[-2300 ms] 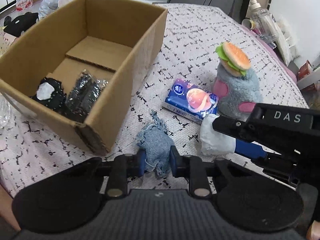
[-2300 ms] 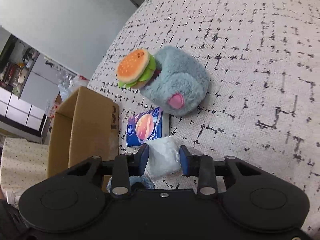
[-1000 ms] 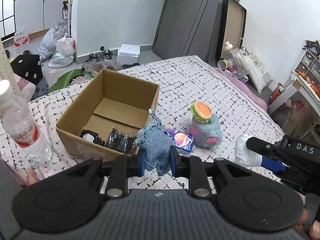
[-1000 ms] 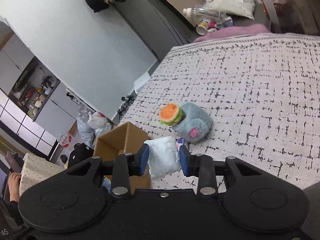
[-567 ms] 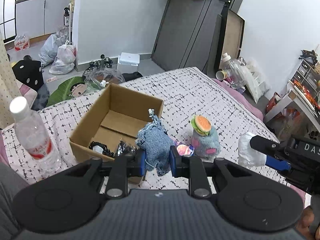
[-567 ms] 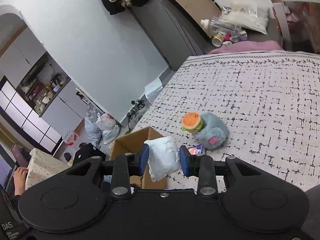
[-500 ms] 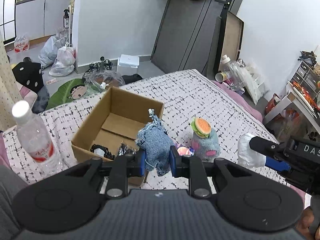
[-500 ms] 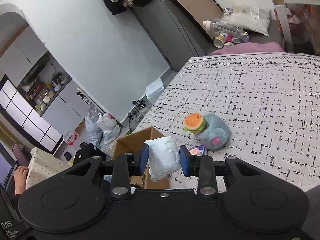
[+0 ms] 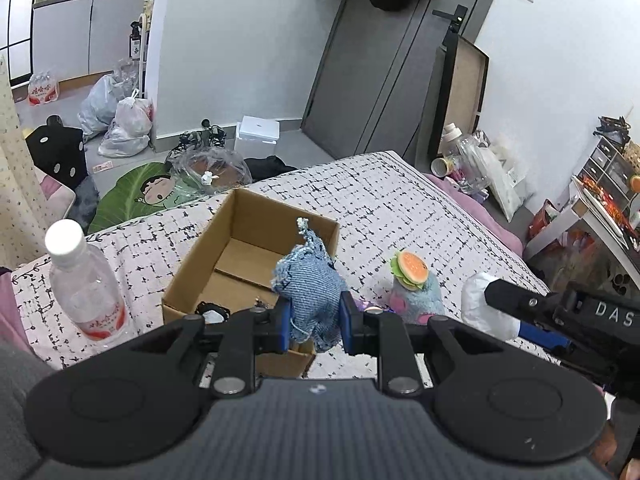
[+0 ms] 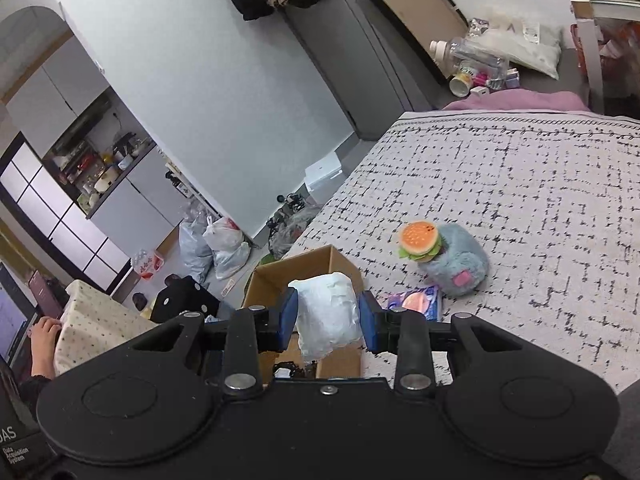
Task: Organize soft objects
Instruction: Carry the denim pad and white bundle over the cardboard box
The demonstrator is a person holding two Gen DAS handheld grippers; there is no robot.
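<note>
Left hand-held gripper (image 9: 312, 322) pinches a denim pouch (image 9: 310, 292); right hand-held gripper (image 10: 327, 318) pinches a white soft bundle (image 10: 328, 314). Both objects hang raised above the bed (image 10: 540, 200), with the open cardboard box (image 9: 240, 256) below and ahead.

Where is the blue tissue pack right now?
In the right wrist view the blue tissue pack lies on the bedspread, between the cardboard box and the grey plush with the burger, just right of the right hand-held gripper.
</note>
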